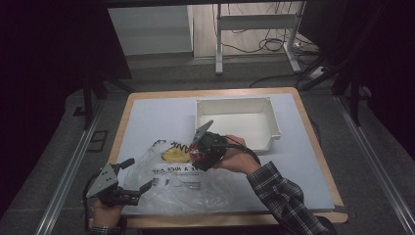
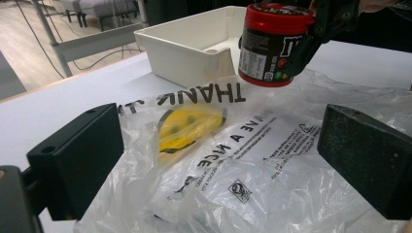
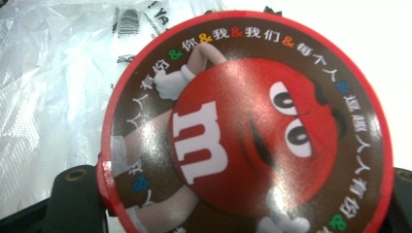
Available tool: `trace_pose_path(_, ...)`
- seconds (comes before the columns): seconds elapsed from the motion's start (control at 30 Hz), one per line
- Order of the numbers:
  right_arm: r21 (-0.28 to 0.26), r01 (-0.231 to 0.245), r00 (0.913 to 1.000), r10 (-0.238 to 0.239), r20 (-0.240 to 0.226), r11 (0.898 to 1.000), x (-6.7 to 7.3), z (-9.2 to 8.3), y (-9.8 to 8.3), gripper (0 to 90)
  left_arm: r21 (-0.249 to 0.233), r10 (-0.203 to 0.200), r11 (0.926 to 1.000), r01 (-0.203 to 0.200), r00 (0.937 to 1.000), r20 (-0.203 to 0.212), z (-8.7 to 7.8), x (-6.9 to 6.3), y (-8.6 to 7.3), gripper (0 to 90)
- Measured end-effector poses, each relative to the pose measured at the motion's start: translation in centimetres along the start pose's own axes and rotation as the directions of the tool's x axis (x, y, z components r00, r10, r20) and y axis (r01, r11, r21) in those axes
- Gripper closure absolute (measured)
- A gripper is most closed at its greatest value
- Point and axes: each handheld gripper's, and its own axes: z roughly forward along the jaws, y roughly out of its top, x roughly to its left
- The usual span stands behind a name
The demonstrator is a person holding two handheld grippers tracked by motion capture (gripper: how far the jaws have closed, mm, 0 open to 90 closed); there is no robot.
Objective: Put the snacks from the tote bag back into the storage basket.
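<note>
1. Now the right claw (image 1: 199,157) pinches a red-lidded candy tub (image 2: 273,44), its jaws pressed against the tub's sides just under the lid.
2. In the high view the tub (image 1: 201,155) hangs near the middle of the desk (image 1: 147,115), over the far part of a clear plastic bag (image 1: 181,183) and just in front of the near left corner of a white bin (image 1: 237,122).
3. From the left claw view the tub is clear of the bag (image 2: 252,165), upright with a slight tilt, its dark label facing the camera.
4. The right claw view looks straight at the tub's round lid (image 3: 248,126), red-rimmed, with a red cartoon figure and a white letter on brown; the bag (image 3: 53,82) lies behind it.
5. The left claw (image 1: 134,175) rests at the near left corner of the desk, jaws spread wide with nothing pinched.
6. Its jaws flank the near left edge of the bag, which lies crumpled flat on the desk, printed with black lettering.
7. A yellow item (image 2: 187,127) sits inside the bag near its far end, on the side toward the bin (image 2: 194,46).
8. The bin stands open-topped in the far right part of the desk, apart from the left claw.
</note>
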Motion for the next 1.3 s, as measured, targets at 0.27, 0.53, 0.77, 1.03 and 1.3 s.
trace_pose_path(0.27, 0.0, -0.023, 0.9996, 0.023, 0.017, 1.0, -0.6, -0.8, -0.7, 25.6, 0.003, 0.002, 1.0, -0.002, 1.0, 0.001, 0.1, 0.0, 0.0, 2.7)
trace_pose_path(0.53, -0.008, -0.044, 0.9985, 0.044, 0.032, 0.999, -1.3, -1.7, -1.2, 25.6, 0.001, 0.003, 1.0, -0.003, 1.0, 0.0, 0.1, -0.1, 0.0, 2.8)
trace_pose_path(0.77, -0.011, -0.045, 0.998, 0.046, 0.044, 0.999, -1.7, -1.9, -1.3, 25.6, 0.003, 0.006, 1.0, -0.006, 1.0, 0.001, 0.1, -0.1, 0.0, 2.8)
trace_pose_path(1.03, -0.011, -0.052, 0.9975, 0.053, 0.046, 0.999, -2.1, -1.8, -1.4, 25.6, 0.004, 0.008, 1.0, -0.008, 1.0, 0.003, 0.1, -0.1, 0.0, 2.8)
trace_pose_path(1.3, -0.02, -0.057, 0.997, 0.058, 0.051, 0.998, -2.8, -1.9, -1.2, 25.6, 0.009, 0.013, 0.9999, -0.013, 0.9999, 0.005, 0.2, -0.2, 0.1, 2.8)
